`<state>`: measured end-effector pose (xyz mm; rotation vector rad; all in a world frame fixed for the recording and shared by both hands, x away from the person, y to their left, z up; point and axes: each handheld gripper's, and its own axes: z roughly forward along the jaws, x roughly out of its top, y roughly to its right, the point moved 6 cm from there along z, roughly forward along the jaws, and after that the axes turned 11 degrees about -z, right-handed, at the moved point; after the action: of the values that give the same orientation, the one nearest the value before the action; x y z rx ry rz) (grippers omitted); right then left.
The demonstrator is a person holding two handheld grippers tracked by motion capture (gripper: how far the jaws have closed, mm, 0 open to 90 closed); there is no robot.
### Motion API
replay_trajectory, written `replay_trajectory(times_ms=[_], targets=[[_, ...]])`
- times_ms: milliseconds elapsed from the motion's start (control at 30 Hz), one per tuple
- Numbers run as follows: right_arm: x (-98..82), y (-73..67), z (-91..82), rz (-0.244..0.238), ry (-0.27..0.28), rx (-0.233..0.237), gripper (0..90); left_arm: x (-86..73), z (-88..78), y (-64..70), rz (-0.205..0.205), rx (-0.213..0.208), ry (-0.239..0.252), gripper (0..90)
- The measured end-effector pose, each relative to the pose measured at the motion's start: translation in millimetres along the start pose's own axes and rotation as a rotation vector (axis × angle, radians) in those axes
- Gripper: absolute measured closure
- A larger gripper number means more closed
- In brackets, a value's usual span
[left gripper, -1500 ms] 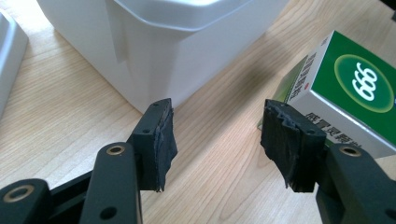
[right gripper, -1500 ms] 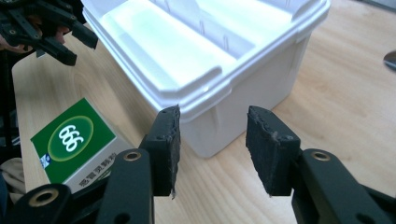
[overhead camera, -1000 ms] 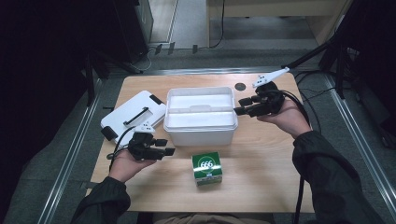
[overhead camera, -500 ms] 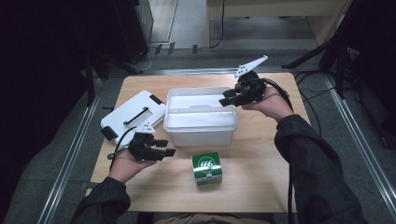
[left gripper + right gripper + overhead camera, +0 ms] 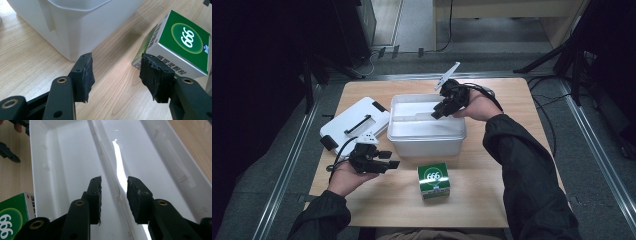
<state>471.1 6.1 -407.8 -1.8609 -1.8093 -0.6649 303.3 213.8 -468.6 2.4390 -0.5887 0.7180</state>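
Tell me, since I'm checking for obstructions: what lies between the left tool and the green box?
Only bare wooden table lies between the left tool and the green box, as the left gripper view shows.

A: Position of the bin (image 5: 427, 137)?
B: Centre of the table (image 5: 492, 200); lid (image 5: 354, 122) lies just left of it.
A: And the box (image 5: 434, 181)?
B: Before the bin, near it. The divider (image 5: 110, 175) runs inside the bin.

The green box (image 5: 13, 220) is cut off at the picture's edge (right gripper view), print partly hidden.
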Motion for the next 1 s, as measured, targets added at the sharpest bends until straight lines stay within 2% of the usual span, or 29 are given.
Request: replay_trajectory(times_ms=[167, 233, 333, 367, 433, 567, 600, 633, 800, 900, 1000], targets=[[6.4, 1.1, 15.4, -0.056, -0.056, 0.035, 70.7, -2.4, -1.9, 1.5, 0.007, -0.011, -0.009, 45.9], [8.8, 0.9, 21.0, -0.066, -0.094, 0.049, 74.4, -3.0, -2.4, 1.9, 0.005, -0.014, -0.008, 46.0], [13.0, 1.7, 26.6, -0.068, -0.142, 0.064, 77.8, -3.2, -2.7, 1.6, 0.005, -0.015, -0.008, 46.0], [13.0, 1.7, 26.6, -0.068, -0.142, 0.064, 77.8, -3.2, -2.7, 1.6, 0.005, -0.015, -0.008, 46.0], [15.9, 3.5, 30.1, -0.076, -0.192, 0.069, 81.2, -3.8, -3.3, 1.4, 0.008, -0.017, -0.012, 46.0], [20.1, 4.3, 32.6, -0.095, -0.231, 0.078, 82.7, -4.5, -4.3, 1.0, 0.008, -0.016, -0.010, 46.1], [20.1, 4.3, 32.6, -0.095, -0.231, 0.078, 82.7, -4.5, -4.3, 1.0, 0.008, -0.016, -0.010, 46.1], [22.1, 4.5, 33.2, -0.084, -0.260, 0.076, 84.6, -4.2, -4.6, 0.7, 0.006, -0.014, -0.007, 46.1], [25.4, 3.3, 35.5, -0.091, -0.273, 0.106, 87.9, -4.3, -5.0, 0.8, 0.005, -0.017, -0.002, 46.3], [27.4, -1.2, 37.4, -0.121, -0.257, 0.139, 90.0, -4.5, -5.9, -0.3, 0.002, -0.017, -0.001, 46.4], [29.8, -2.1, 37.9, -0.106, -0.265, 0.133, 90.0, -4.7, -6.5, -1.3, 0.000, -0.013, -0.001, 46.5]])
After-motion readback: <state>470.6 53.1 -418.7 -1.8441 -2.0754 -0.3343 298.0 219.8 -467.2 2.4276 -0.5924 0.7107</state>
